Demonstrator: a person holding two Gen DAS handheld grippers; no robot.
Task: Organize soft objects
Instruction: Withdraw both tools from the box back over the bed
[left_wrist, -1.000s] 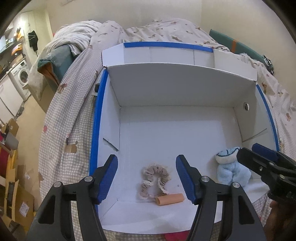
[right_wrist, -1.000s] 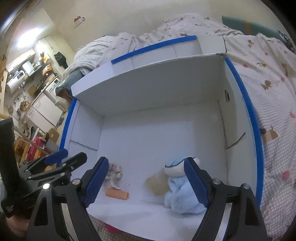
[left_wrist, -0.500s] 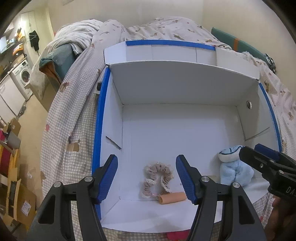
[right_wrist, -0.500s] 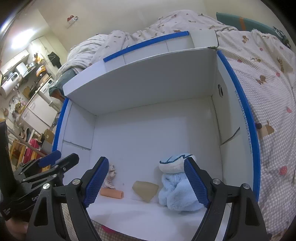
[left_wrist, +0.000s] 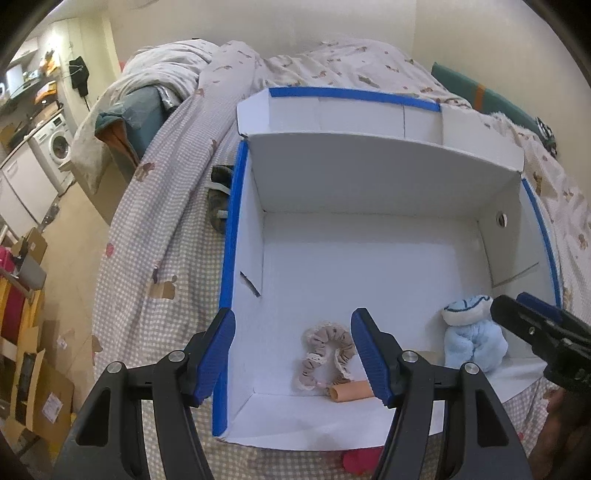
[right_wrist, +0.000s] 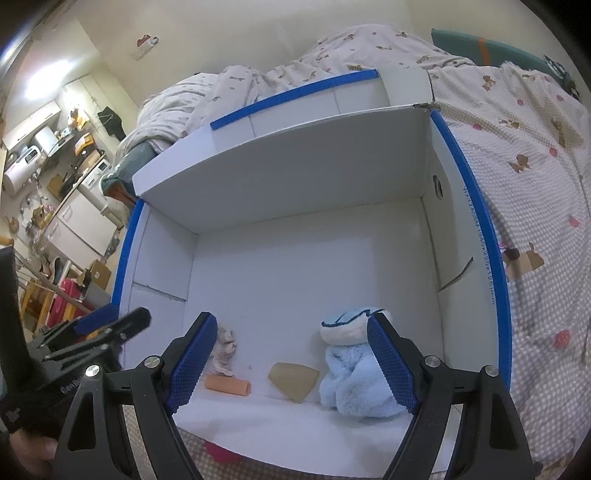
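A white cardboard box with blue-taped rims (left_wrist: 231, 236) (right_wrist: 476, 206) lies open on the bed. Near its front edge lie a beige lace scrunchie (left_wrist: 325, 349) (right_wrist: 224, 345), a small peach roll (left_wrist: 351, 392) (right_wrist: 228, 386), a tan wedge-shaped sponge (right_wrist: 293, 380) and a light blue plush toy (left_wrist: 471, 339) (right_wrist: 354, 376). My left gripper (left_wrist: 293, 356) is open and empty above the box's front left corner. My right gripper (right_wrist: 291, 363) is open and empty above the front of the box, and it also shows at the right edge of the left wrist view (left_wrist: 535, 325).
The bed is covered with a checked, bear-print quilt (left_wrist: 147, 229) (right_wrist: 535, 155). A dark object (left_wrist: 219, 206) lies beside the box's left wall. A red item (left_wrist: 360, 459) (right_wrist: 221, 452) peeks out below the box's front edge. Kitchen units and cardboard boxes stand on the floor to the left (left_wrist: 33, 162).
Both grippers have drawn back and up from the box, so more of the bed shows. The tan sponge has come to rest on the box floor beside the plush toy.
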